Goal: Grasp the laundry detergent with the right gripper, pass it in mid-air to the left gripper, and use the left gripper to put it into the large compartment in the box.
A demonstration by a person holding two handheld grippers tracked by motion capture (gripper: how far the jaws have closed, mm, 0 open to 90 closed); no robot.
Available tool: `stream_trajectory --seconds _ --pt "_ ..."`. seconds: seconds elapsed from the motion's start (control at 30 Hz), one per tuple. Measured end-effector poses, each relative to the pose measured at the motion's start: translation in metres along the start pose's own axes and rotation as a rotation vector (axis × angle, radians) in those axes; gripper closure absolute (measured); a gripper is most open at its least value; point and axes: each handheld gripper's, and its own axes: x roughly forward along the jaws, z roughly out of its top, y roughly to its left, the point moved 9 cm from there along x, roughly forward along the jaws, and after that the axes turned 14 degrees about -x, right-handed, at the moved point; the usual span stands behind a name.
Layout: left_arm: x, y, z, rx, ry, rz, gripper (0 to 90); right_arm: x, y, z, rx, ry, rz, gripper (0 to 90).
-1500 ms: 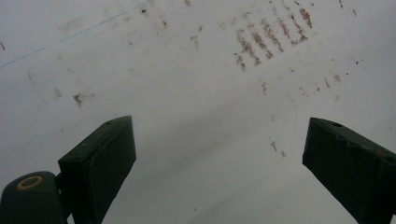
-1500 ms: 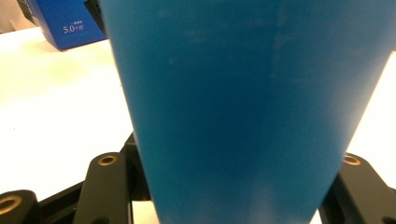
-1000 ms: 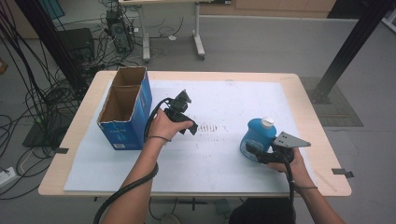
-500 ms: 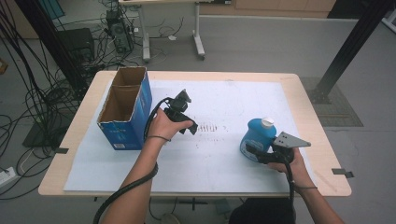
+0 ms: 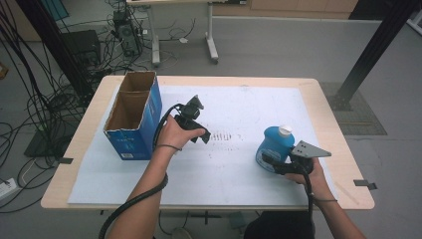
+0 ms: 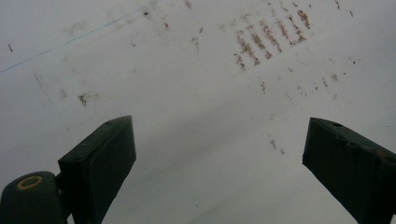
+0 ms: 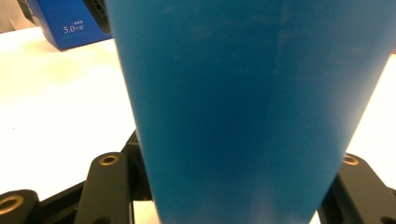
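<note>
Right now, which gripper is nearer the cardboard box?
Left. The left gripper hovers just right of the cardboard box; the right gripper is across the table, at the blue bottle.

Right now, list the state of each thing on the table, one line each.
Cardboard box: upright, open at the top, inside looks empty.
Blue bottle: upright, white cap on, between the right gripper's jaws.
Left gripper: open, holding nothing, over the stained white sheet.
Right gripper: around the bottle.
</note>
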Motion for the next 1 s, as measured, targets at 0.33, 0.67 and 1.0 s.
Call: stream_trajectory --seconds 0.33,0.67,1.0 --pt "-0.017 0.000 -0.003 0.035 0.000 -0.003 9.8 0.000 0.000 0.000 0.004 -0.006 0.000 42.9" --pt "-0.039 -0.001 -0.004 0.088 -0.007 -0.006 9.6 -0.004 -0.001 0.005 0.018 -0.001 0.021 42.9" --pt "-0.062 -0.002 0.000 0.119 -0.014 -0.012 9.5 -0.007 -0.007 0.026 0.008 0.010 0.057 42.9"
